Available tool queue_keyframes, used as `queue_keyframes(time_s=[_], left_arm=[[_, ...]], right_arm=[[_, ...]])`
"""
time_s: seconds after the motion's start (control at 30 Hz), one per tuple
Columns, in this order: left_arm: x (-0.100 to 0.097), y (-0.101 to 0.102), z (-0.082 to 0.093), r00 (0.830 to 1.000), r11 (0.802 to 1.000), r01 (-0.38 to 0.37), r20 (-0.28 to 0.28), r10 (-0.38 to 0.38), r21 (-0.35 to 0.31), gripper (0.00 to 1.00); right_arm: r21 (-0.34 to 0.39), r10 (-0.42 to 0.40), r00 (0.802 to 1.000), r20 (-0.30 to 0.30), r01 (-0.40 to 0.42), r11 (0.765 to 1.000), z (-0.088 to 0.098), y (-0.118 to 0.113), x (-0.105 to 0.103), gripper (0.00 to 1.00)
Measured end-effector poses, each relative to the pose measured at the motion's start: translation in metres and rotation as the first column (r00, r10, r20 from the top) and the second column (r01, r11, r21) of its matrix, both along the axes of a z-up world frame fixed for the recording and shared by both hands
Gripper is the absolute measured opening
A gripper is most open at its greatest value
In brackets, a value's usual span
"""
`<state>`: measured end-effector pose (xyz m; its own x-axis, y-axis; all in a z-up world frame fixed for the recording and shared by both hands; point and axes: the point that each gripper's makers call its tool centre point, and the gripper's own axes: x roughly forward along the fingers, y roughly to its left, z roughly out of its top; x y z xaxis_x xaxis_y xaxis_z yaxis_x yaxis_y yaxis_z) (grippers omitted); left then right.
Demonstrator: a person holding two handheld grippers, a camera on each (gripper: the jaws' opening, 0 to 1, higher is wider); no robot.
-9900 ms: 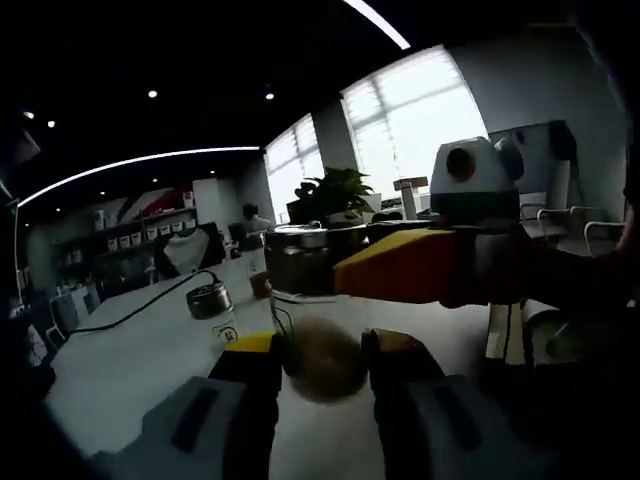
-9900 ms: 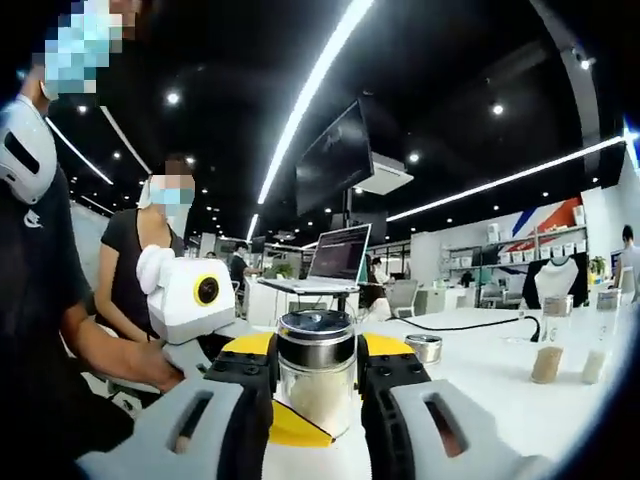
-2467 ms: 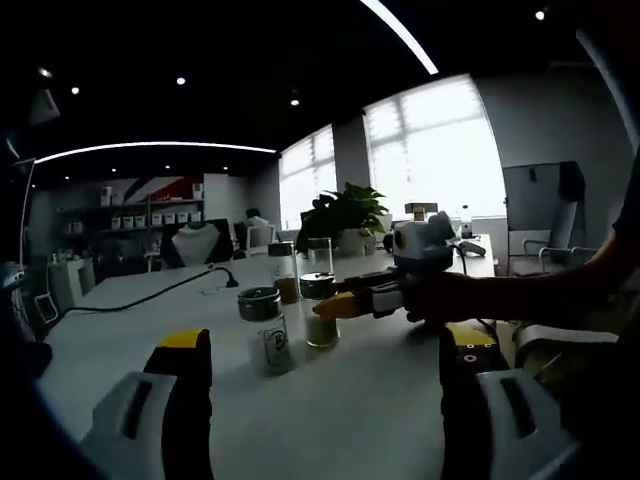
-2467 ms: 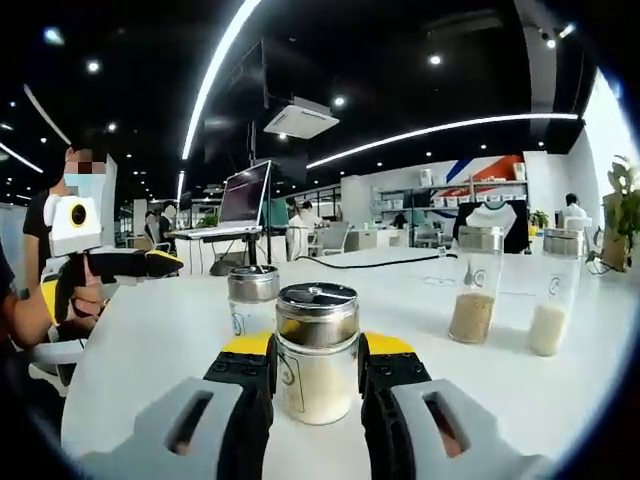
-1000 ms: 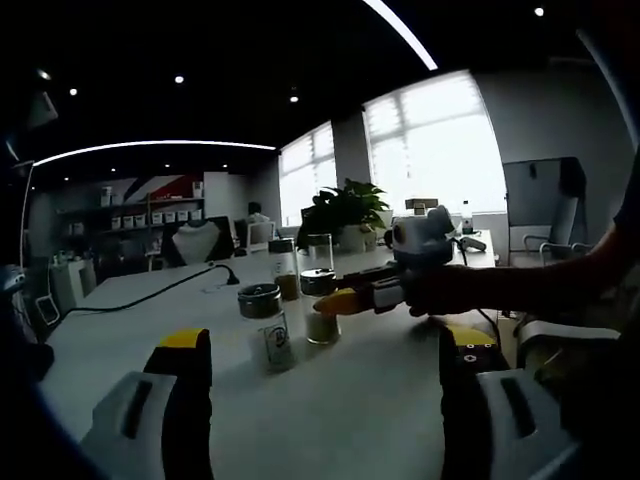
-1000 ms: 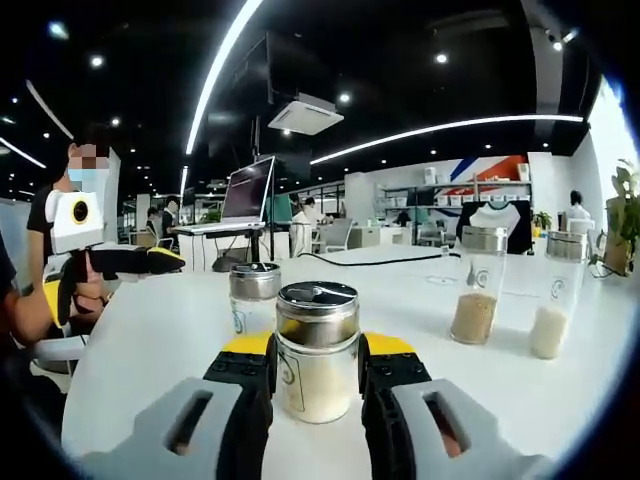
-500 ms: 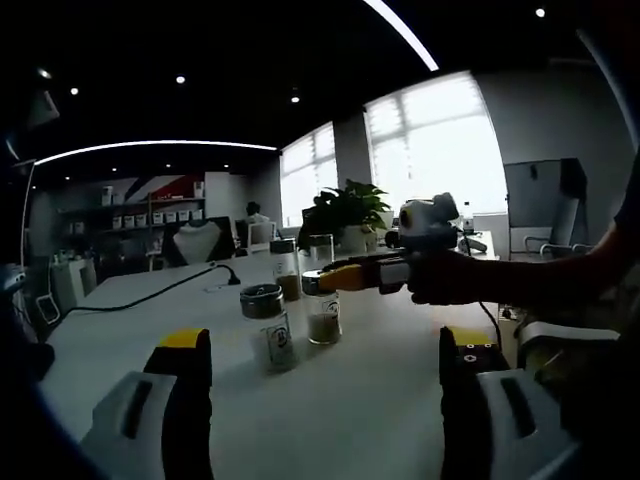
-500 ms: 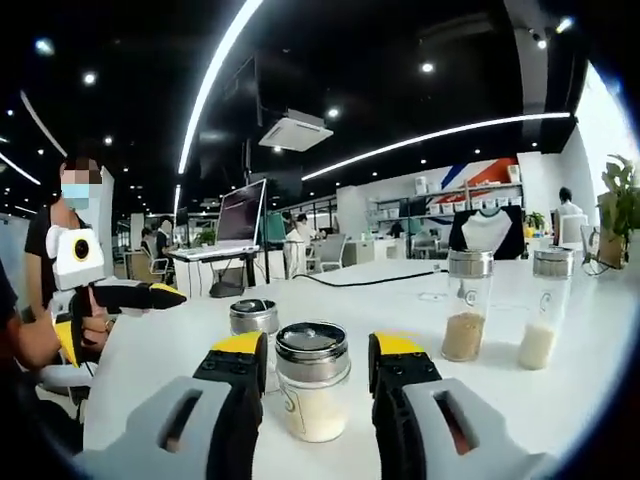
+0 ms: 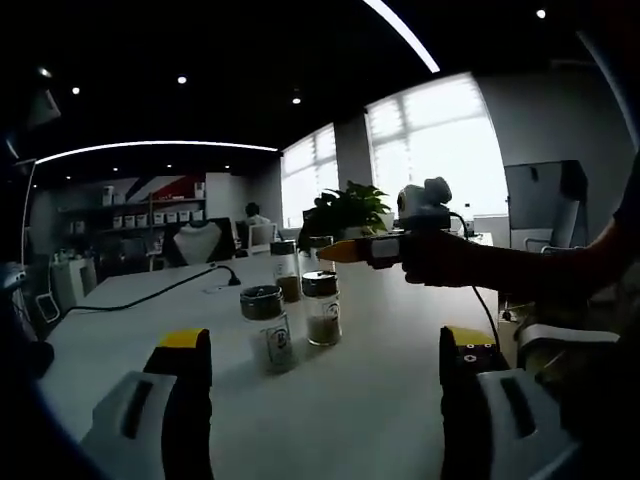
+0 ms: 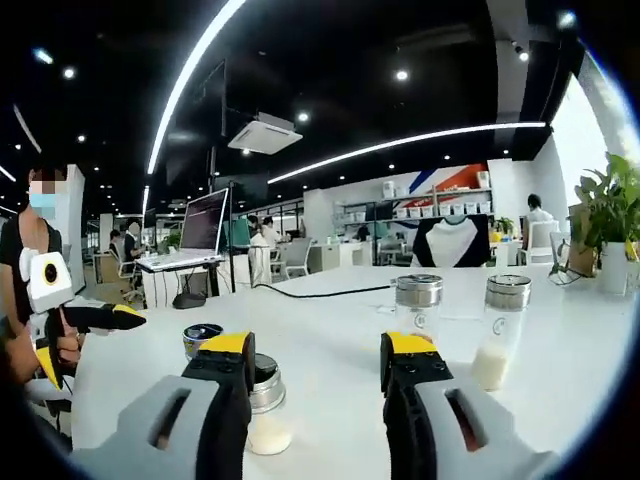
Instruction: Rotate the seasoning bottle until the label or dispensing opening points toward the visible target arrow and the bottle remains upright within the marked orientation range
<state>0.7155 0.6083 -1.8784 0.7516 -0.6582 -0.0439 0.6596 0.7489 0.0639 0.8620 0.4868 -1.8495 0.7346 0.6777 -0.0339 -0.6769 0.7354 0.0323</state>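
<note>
Both grippers released, bottles standing free on table.
I see the white table (image 9: 340,400); right gripper (image 10: 317,362) jaws apart, raised above seasoning bottle (image 10: 264,405), not touching. Left gripper (image 9: 325,345) jaws wide, empty, w/ bottle upright beside a 2nd bottle (image 9: 271,327).
</note>
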Motion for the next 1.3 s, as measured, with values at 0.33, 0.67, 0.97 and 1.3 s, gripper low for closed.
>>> queue_keyframes(time_s=[0.33,0.67,0.97,1.3], left_arm=[[0.0,-0.002,-0.002,1.0,1.0,-0.002,-0.002,0.002,0.009,1.0],[-0.001,-0.002,-0.002,1.0,1.0,-0.002,-0.001,0.002,0.012,1.0],[-0.001,-0.001,-0.002,1.0,1.0,0.0,-0.002,0.0,0.014,1.0],[0.001,0.001,-0.003,1.0,1.0,-0.004,-0.004,0.004,0.016,1.0]], right_arm=[[-0.044,-0.063,0.998,0.004,0.063,0.997,-0.008,-0.012,0.032,0.45],[-0.037,-0.143,0.989,0.041,0.144,0.989,-0.006,-0.017,0.068,0.45],[-0.077,-0.183,0.981,0.066,0.188,0.979,-0.012,-0.019,0.093,0.44],[-0.13,-0.208,0.976,0.063,0.215,0.968,-0.027,-0.022,0.117,0.45]])
